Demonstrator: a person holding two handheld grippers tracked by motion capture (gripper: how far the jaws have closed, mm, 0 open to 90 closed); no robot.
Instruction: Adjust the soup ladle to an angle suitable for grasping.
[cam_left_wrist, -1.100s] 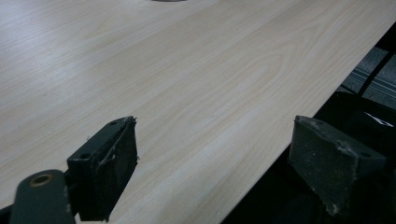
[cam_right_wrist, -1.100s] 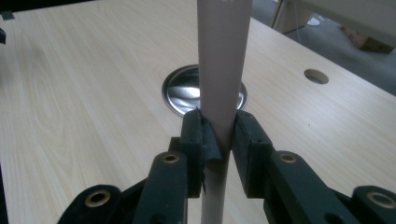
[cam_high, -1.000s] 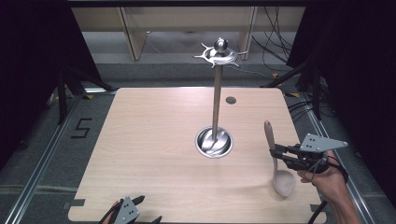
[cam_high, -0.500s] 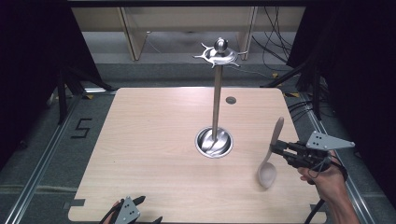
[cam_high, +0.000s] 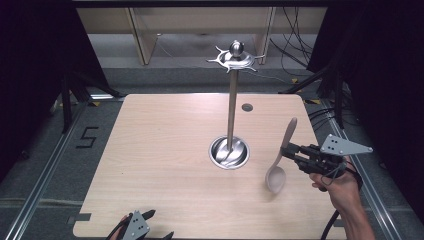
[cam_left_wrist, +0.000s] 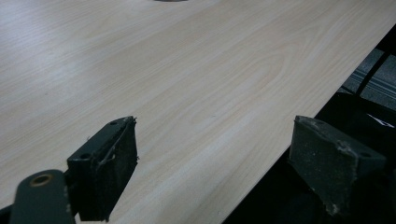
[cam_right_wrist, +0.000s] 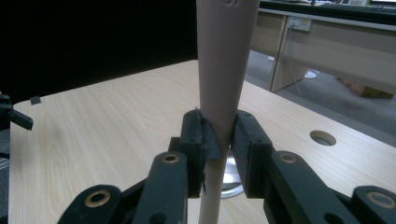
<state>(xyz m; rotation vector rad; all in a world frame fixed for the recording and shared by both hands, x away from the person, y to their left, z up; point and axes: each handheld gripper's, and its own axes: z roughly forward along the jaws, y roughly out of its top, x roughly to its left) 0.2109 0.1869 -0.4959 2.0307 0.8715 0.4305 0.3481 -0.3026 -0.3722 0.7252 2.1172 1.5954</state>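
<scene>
A pale wooden spoon hangs above the table's right side, bowl down and handle tilted up and to the right. My right gripper is shut on its handle, about halfway along. In the right gripper view the two pads press on the tapered handle. To the left of the spoon stands a metal hook stand, a pole on a round base with curved hooks at the top. My left gripper rests at the table's near edge; its jaws stand wide apart with nothing between them.
The light wooden table has a small round hole near its far right. Desks and cables lie beyond the far edge. Dark floor with rails runs along both sides.
The spoon has swung in the right gripper: its bowl moved left toward the stand's base and its handle top leaned to the right. The left gripper stayed still.
</scene>
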